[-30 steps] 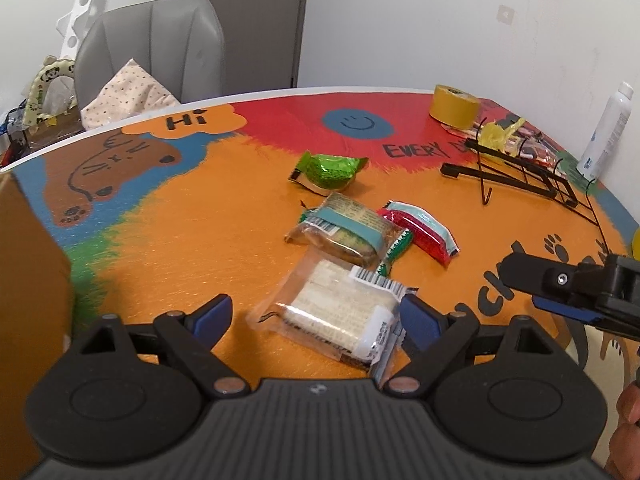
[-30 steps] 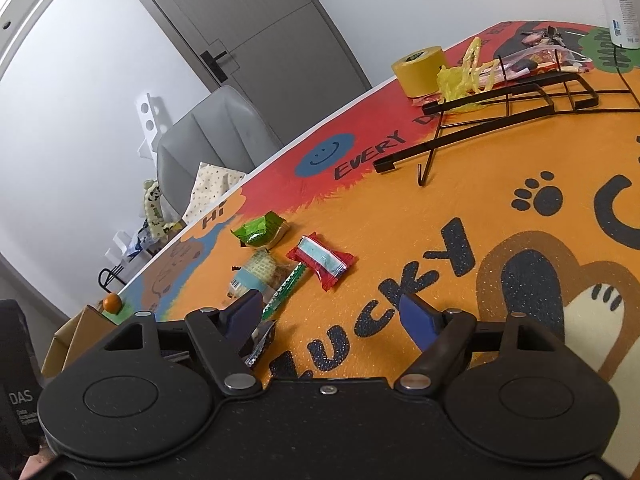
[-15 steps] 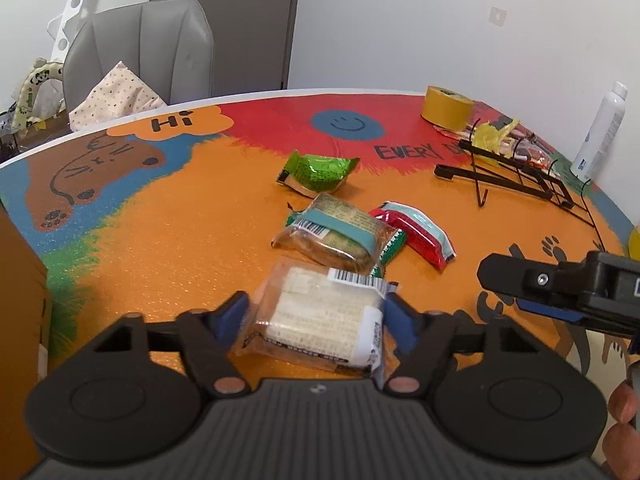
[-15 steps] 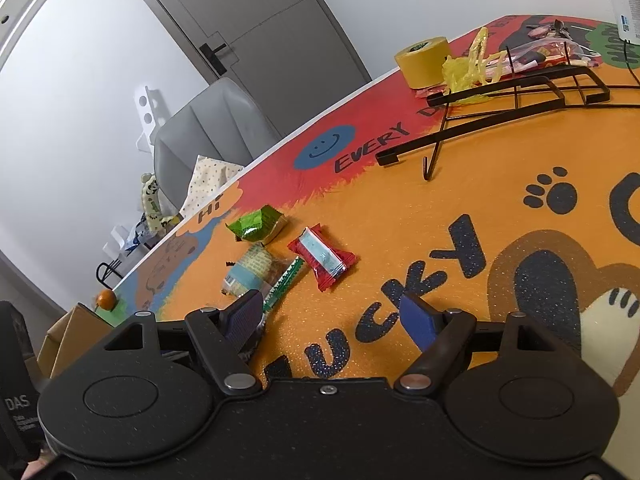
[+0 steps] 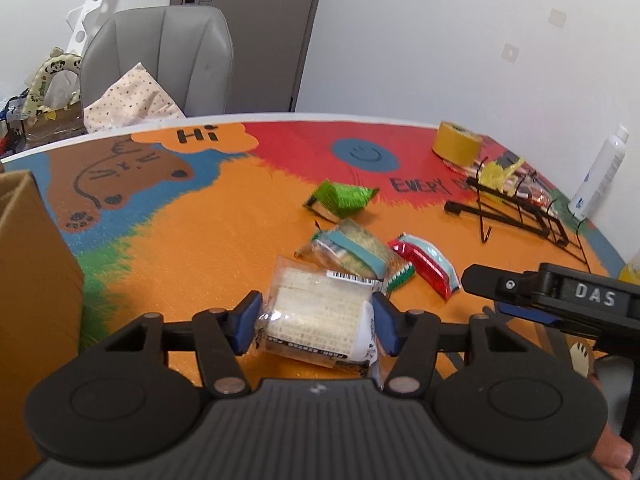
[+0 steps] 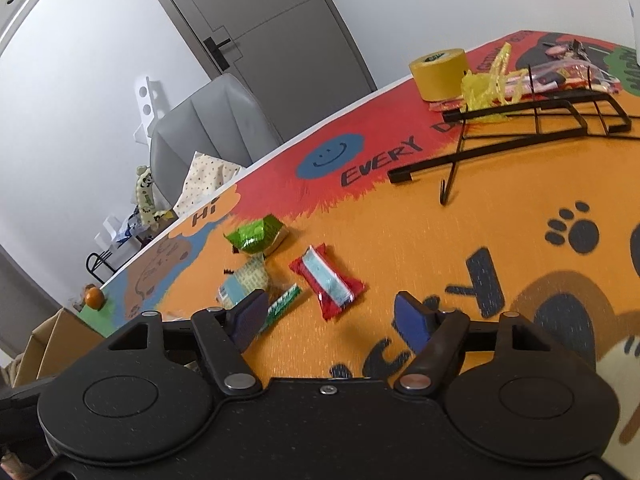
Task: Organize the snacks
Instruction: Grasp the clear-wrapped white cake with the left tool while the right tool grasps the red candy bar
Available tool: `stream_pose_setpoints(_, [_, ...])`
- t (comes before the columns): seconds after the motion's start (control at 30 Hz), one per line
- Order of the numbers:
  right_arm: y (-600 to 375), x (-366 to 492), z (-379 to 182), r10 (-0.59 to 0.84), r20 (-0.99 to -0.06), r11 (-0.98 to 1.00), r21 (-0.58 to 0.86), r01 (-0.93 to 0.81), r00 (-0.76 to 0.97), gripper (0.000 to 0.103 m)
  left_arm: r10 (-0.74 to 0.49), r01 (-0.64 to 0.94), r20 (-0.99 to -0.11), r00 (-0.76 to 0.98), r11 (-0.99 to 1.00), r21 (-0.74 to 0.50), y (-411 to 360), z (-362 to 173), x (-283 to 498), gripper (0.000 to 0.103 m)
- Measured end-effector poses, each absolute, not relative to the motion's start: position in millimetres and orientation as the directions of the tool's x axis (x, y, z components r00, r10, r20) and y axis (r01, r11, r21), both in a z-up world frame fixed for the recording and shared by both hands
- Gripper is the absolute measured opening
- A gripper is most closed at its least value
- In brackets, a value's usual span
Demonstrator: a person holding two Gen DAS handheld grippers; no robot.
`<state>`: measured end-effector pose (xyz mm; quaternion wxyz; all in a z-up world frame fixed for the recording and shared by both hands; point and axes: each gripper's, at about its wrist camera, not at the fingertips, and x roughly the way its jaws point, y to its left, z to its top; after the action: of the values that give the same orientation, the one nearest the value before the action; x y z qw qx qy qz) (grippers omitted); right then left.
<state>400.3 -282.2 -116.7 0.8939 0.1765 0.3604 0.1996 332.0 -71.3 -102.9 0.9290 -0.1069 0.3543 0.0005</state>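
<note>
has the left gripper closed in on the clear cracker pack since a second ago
Yes. The left gripper is closing, both pads now against the cracker pack, which still sits before the teal-banded snack.

Plain white walls (image 5: pixel 440 40) enclose the room. A grey door (image 5: pixel 256 20) with a dark lever handle (image 6: pixel 218 45) stands ahead of the grippers, beyond the far edge of the table (image 5: pixel 200 220), whose top carries a colourful cartoon print. A grey padded chair (image 5: pixel 160 56) sits at that far edge, holding a dotted cushion (image 5: pixel 132 100). Lighting is even and diffuse.
</note>
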Motion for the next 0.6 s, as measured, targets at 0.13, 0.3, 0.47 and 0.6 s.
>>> stream_pose_setpoints(0.13, [-279, 408, -114, 0.475, -0.572, 0.864, 0.446, -0.233, 0.669, 0.067, -0.062, -0.094, -0.648, 0.759, 0.975, -0.203, -64, -99, 334, 0.057])
stream_pose_setpoints(0.3, [-268, 422, -114, 0.467, -0.579, 0.874, 0.419, -0.248, 0.668, 0.062, -0.043, -0.122, -0.648, 0.761, 0.97, -0.208, -55, -102, 337, 0.057])
stream_pose_setpoints(0.47, [-257, 435, -119, 0.446, -0.604, 0.89, 0.38, -0.254, 0.661, 0.056, -0.04, -0.137, -0.657, 0.753, 0.967, -0.215, -49, -108, 340, 0.057])
stream_pose_setpoints(0.6, [-248, 435, -126, 0.449, -0.625, 0.891, 0.363, -0.271, 0.639, 0.055, -0.035, -0.151, -0.662, 0.749, 0.963, -0.221, -44, -111, 341, 0.057])
